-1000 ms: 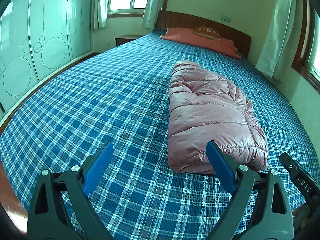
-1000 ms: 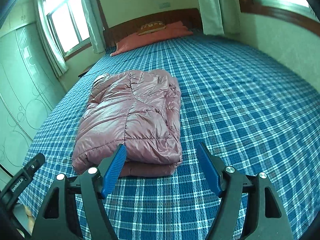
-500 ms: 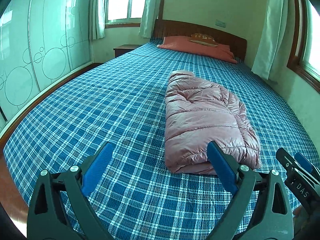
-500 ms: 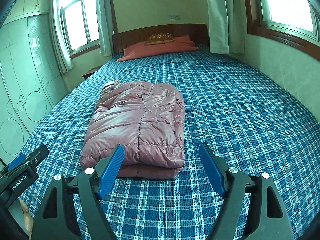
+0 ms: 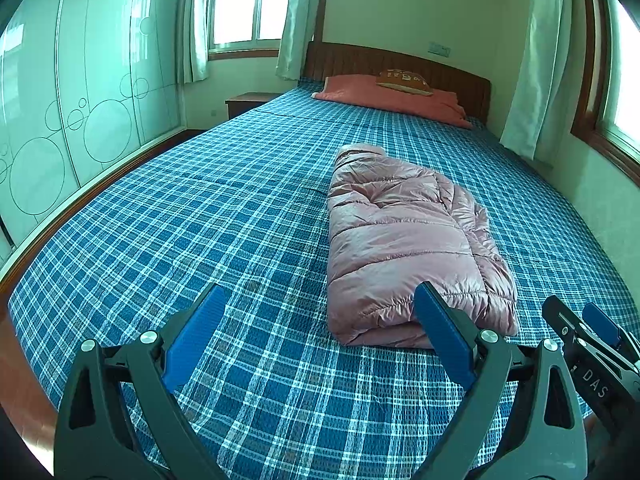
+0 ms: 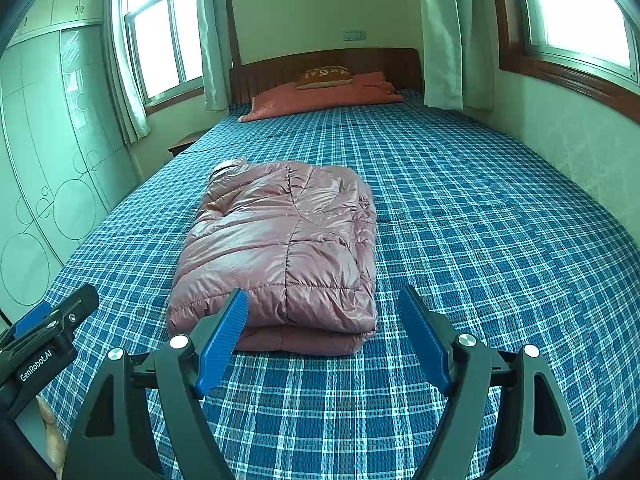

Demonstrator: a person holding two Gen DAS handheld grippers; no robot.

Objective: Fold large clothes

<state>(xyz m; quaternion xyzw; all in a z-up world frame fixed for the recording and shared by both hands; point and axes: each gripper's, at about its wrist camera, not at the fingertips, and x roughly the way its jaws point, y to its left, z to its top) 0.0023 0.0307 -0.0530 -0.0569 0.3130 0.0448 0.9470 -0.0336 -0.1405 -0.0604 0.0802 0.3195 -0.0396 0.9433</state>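
Both grippers have backed off a bit since a sec ago: the pink puffer jacket (image 6: 280, 248) looks smaller and further ahead in both views, and more of the room shows. Right gripper (image 6: 322, 336) has its jaws wide apart, nothing between them; left gripper (image 5: 320, 340) same, spread wide and empty. The jacket lies folded in a neat stack on the bed (image 6: 480, 240), just ahead of the right gripper and slightly to its left; for the left gripper it's ahead and to the right. Nothing touches it. Judging by that, the fold looks done and this is the pull-away, w/ maybe only a tidy-up left.

Around: an orange blanket (image 6: 320, 100) and a small brown cushion (image 6: 324, 76) sit far ahead by the headboard (image 5: 400, 64), well apart from the jacket. A wardrobe (image 5: 60, 120) w/ circle patterns stands off to the left, curtains (image 6: 440, 40) and windows beyond. The plaid sheet between grippers and jacket carries nothing, so nothing blocks a reach back in if an edge needs fixing.
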